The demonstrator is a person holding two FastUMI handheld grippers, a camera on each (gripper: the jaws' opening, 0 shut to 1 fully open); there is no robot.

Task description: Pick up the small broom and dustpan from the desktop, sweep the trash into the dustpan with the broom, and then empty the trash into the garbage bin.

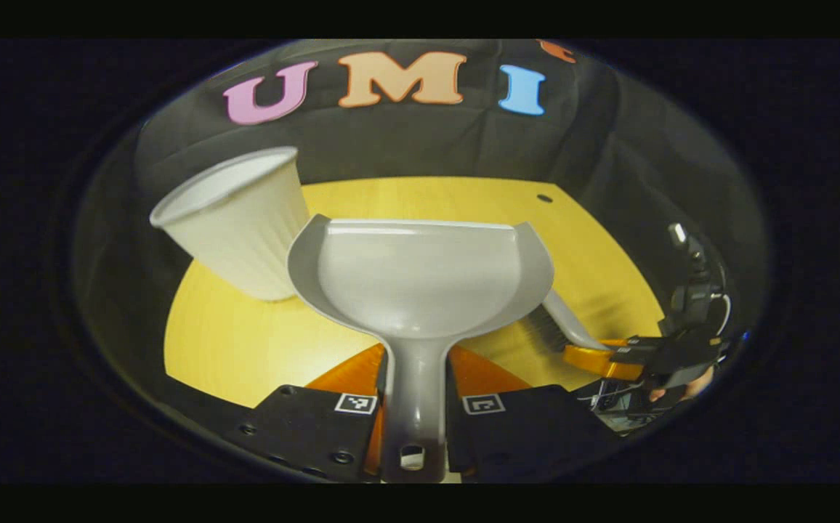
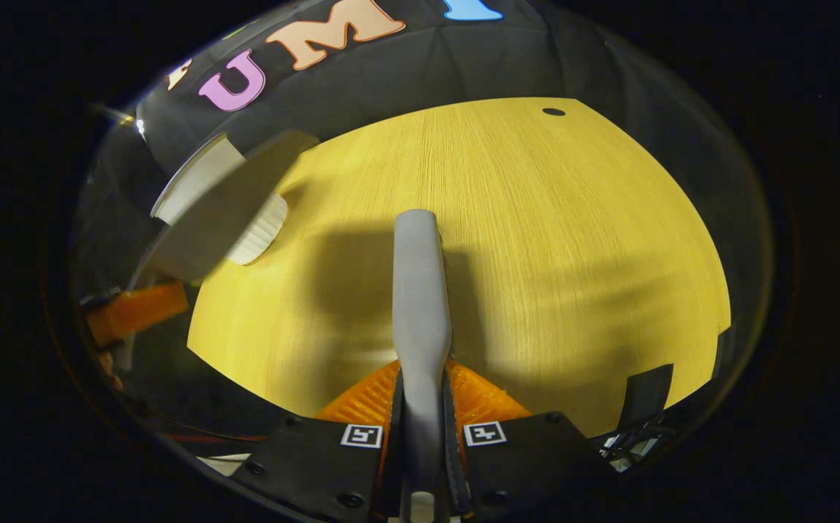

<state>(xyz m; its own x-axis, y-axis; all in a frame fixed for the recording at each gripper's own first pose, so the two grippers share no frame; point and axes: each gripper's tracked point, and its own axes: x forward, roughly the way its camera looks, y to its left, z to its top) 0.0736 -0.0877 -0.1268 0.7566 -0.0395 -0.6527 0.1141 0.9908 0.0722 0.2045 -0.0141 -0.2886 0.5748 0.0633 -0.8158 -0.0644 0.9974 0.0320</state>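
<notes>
Underneath everything, the yellow wooden desk [image 2: 536, 218] spreads wide, with the white ribbed garbage bin [image 1: 238, 225] standing at its far left edge. Just beside the bin, the grey dustpan [image 1: 420, 272] is held above the desk, its handle clamped in the left hand-held gripper [image 1: 416, 399]. The right hand-held gripper [image 2: 421, 428] is closed on the grey broom [image 2: 420, 305], held over the desk.

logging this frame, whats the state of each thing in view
grey plastic dustpan: held off the table, nothing visible in its scoop, handle clamped in the left tool
grey-handled small broom: held above the table, clamped in the right tool
white ribbed paper-cup garbage bin: upright on the yellow wooden table, rim up
</notes>
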